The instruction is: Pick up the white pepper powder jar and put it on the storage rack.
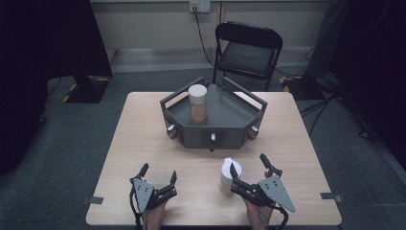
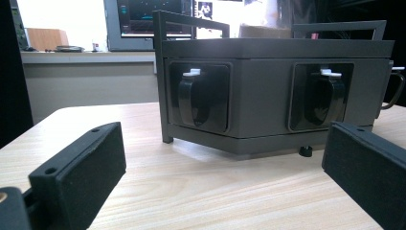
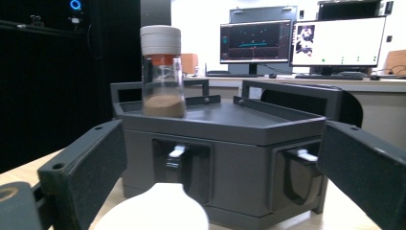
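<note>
Grey floor (image 1: 57, 143), black folding chair (image 1: 247, 52), lit monitors (image 3: 255, 42)

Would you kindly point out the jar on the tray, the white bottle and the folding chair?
jar (image 1: 197, 106): high view, its clear side.
white bottle (image 1: 226, 175): high view, its body.
folding chair (image 1: 246, 57): high view, its seat.

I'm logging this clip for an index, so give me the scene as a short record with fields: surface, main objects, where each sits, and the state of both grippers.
surface: light wooden table
grey tray stand: middle of table, far side, handles on its front faces
jar: upright on the stand, pale lid, brown powder in the lower part
white bottle: upright on the table, near edge, just left of the right gripper
left gripper: jaws open, holding nothing
right gripper: jaws open, holding nothing
background: black folding chair behind the table
</note>
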Demonstrator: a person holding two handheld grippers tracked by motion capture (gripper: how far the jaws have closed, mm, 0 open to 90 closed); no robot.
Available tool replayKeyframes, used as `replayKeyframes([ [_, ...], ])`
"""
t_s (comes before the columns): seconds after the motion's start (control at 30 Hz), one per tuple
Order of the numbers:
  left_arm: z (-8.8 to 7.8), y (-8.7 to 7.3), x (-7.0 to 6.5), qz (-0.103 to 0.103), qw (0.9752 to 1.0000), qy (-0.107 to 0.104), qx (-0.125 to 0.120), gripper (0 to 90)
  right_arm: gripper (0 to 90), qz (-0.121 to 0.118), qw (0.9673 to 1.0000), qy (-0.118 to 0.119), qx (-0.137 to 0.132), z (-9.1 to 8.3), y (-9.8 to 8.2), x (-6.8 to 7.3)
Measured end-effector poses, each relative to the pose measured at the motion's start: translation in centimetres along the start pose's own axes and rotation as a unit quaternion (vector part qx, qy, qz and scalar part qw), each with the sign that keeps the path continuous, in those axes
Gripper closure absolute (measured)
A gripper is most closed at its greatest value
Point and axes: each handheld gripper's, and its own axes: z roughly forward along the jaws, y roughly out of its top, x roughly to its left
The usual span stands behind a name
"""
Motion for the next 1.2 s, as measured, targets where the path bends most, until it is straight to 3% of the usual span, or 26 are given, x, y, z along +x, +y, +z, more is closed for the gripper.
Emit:
replayKeyframes([
  [0.5, 0.0, 0.0, 0.0, 0.0, 1.0, 0.0, 0.0, 0.5, 6.5, -0.001, 0.9994, 0.023, 0.025, 0.3, -0.5, 1.1],
  [1.2, 0.0, 0.0, 0.0, 0.0, 1.0, 0.001, 0.0, 0.7, 19.5, 0.002, 0.9946, 0.057, 0.087, 1.0, -1.9, 0.6],
])
